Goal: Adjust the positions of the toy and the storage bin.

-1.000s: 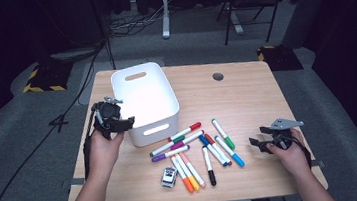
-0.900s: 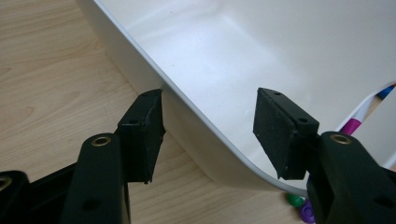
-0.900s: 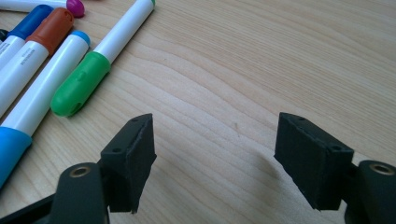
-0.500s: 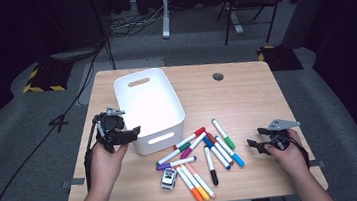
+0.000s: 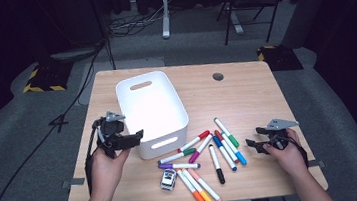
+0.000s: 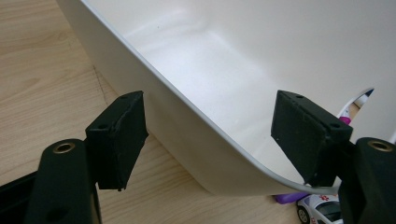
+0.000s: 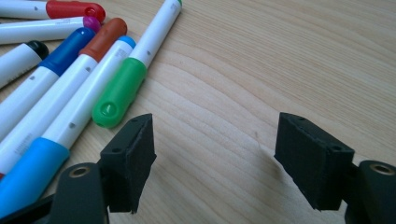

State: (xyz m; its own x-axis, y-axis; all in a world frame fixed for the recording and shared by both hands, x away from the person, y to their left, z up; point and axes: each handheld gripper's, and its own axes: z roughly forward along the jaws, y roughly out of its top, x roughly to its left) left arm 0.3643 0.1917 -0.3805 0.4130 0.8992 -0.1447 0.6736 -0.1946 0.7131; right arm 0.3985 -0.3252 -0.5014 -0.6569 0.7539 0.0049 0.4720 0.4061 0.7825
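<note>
One white bin (image 5: 156, 133), one toy car (image 5: 168, 179) and about a dozen markers (image 5: 224, 152) lie on the table (image 5: 251, 93). The markers fan out just right of the bin's near end, with the car at their near-left edge.

Both forearms come in from the near side. The left hand (image 5: 104, 164) holds the left claw (image 5: 137, 135) level and pointing right, at the bin's near-left corner. In the left gripper view its jaws stand apart and straddle the bin's wall near that corner, one outside over bare wood and one inside. The outer pad is clear of the wall, so the claw is open, not clamped.

The right hand (image 5: 285, 152) rests low at the near right and aims the right claw (image 5: 251, 145) left at the markers. Its jaws are open over bare wood with nothing between them. The nearest marker, one with a green cap (image 7: 121, 91), lies just beyond the left jaw, apart from it.
</note>
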